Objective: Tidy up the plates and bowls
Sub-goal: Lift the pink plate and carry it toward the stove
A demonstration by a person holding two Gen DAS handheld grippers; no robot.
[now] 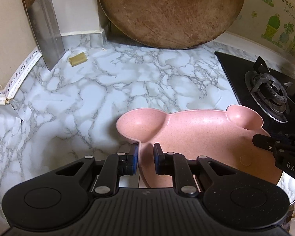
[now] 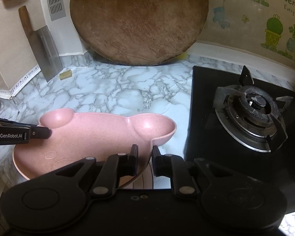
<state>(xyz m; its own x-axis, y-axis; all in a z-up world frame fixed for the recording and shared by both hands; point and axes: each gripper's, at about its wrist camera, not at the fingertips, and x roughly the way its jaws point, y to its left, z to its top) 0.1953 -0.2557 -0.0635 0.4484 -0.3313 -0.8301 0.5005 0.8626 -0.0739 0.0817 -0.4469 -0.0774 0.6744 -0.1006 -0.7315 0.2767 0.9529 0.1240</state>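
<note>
Pink plate (image 1: 202,135), bear-head shape with two ear wells, sits low centre in both wrist views, over the marble counter (image 1: 88,98) beside the black gas hob (image 2: 245,118). Can't tell if it rests on the counter or is lifted.

Left gripper (image 1: 145,158): jaws straddle the plate's rim at the notch under the left ear well, one pad inside, one outside. A visible gap remains, so not clamped; whether the pads touch the rim I can't tell. Right gripper (image 2: 145,160): same on the opposite rim, below the other ear well, jaws parted around the edge, not clenched.

Key relation: the plate's long axis runs left-right across each frame, ears toward the top, and each gripper sits at one end of that axis. Both are equally close, so I judge this a two-handed pinch-and-lift; closing on the rim comes first.

Readable text: "GenRobot.AI" on the left gripper's side in the right wrist view, "DAS" on the right gripper's body in the left wrist view, "Green life" on the wall sticker (image 1: 291,5), upper right.

Background: round wooden board (image 2: 139,21) top centre, cleaver (image 1: 47,31) upper left.
</note>
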